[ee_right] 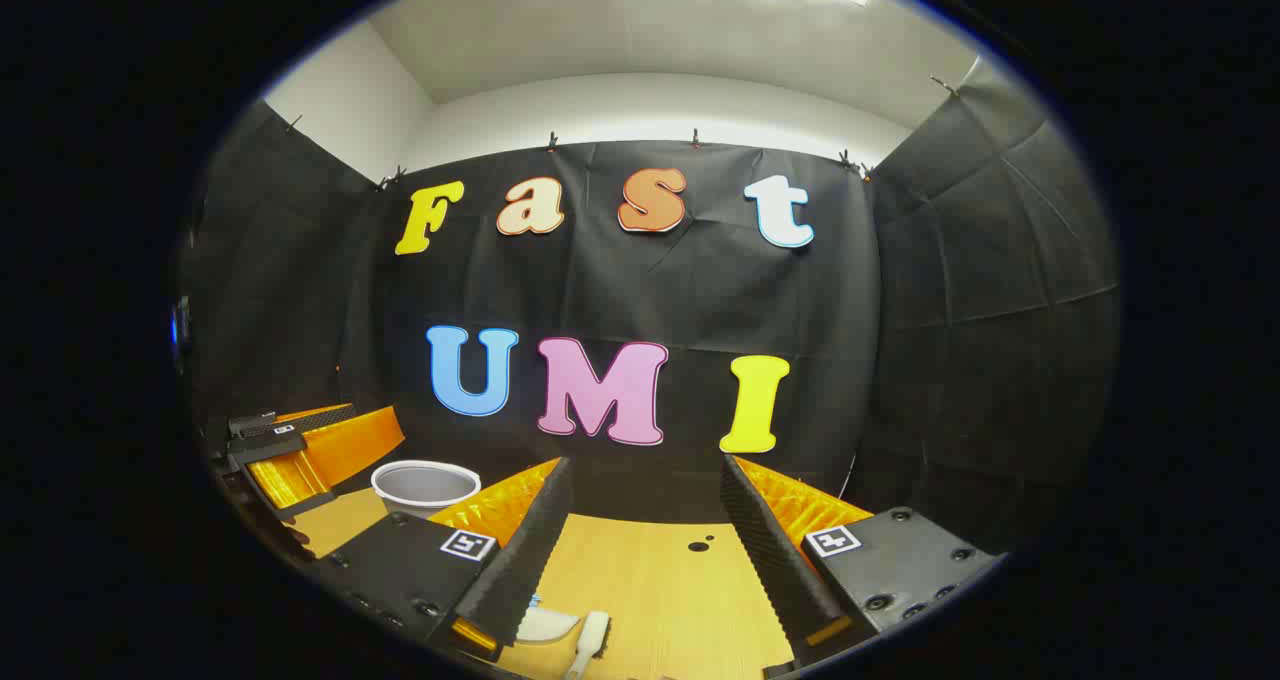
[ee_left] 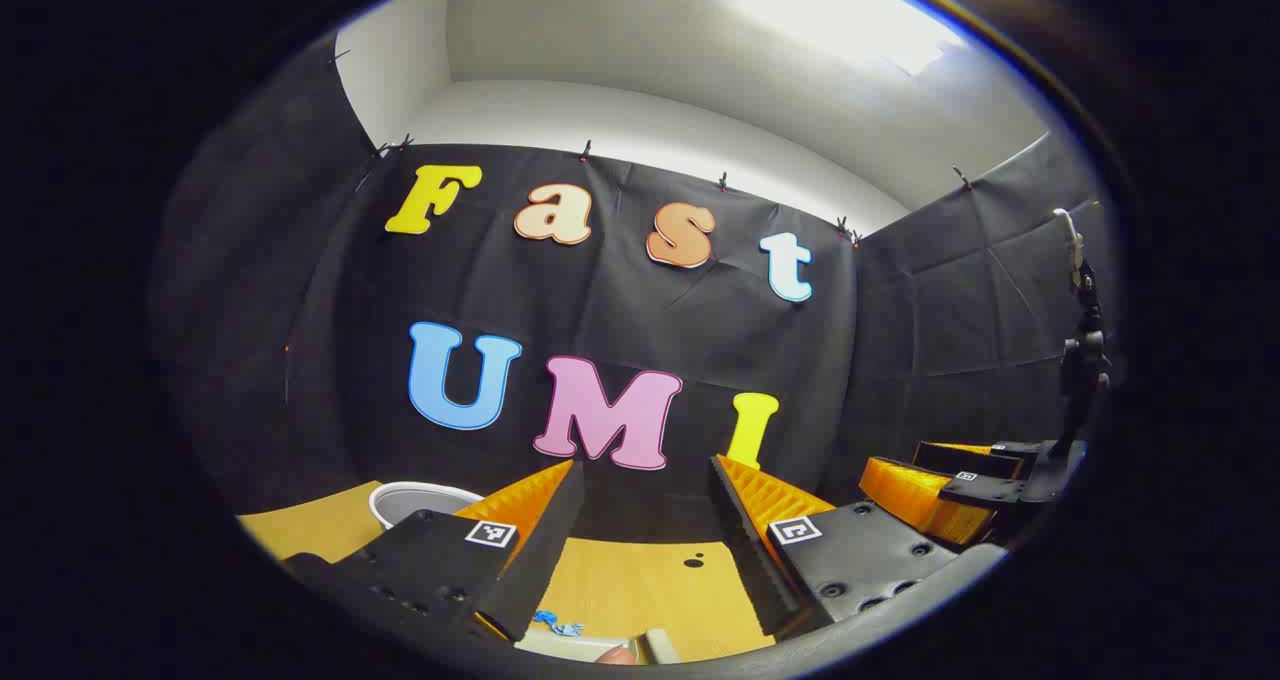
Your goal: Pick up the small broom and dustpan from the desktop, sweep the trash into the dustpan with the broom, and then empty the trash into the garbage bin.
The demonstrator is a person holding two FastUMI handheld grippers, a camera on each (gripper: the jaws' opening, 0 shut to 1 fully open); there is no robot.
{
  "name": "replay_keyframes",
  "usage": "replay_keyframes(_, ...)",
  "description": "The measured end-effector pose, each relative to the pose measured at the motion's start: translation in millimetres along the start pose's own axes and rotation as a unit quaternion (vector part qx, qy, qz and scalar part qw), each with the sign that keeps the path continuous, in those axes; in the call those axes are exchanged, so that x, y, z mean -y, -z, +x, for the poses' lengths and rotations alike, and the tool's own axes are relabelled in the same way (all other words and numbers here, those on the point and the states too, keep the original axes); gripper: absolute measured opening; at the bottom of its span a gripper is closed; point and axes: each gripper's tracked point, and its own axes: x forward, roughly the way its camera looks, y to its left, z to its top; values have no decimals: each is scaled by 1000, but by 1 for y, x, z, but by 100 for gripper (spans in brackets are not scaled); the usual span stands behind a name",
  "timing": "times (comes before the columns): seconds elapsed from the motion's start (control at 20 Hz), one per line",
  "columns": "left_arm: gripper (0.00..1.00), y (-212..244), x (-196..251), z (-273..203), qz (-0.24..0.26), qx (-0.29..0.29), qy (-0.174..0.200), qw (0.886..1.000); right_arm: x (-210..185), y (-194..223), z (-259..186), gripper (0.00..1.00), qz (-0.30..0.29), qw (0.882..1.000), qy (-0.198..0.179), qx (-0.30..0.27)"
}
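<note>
Small white broom [ee_right: 590, 640]: handle end being cut off at right gripper view's lower edge. Pale white dustpan [ee_right: 545, 624], round white plastic garbage bin [ee_right: 424, 486]: each being partly hidden behind finger.

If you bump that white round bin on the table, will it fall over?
The white round garbage bin looks thin-walled and empty, so it is probably light and would likely slide or tip if nudged near its rim. It stands upright on the smooth wooden tabletop, which suggests little grip. Its base is hidden, so that is uncertain.
</note>
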Motion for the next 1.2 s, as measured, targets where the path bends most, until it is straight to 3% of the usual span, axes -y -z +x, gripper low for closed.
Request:
replay_keyframes(0.05,74,-2,1,-1,4,2,2,1000,1,1,-1,96,0,1000,2,-1)
replay_keyframes(0.45,75,-7,0,-10,22,10,11,1000,-4,2,-7,96,6,1000,4,-2)
replay_keyframes(1.2,74,1,-14,-21,28,-2,-6,1000,-27,10,-6,96,3,1000,-18,-12)
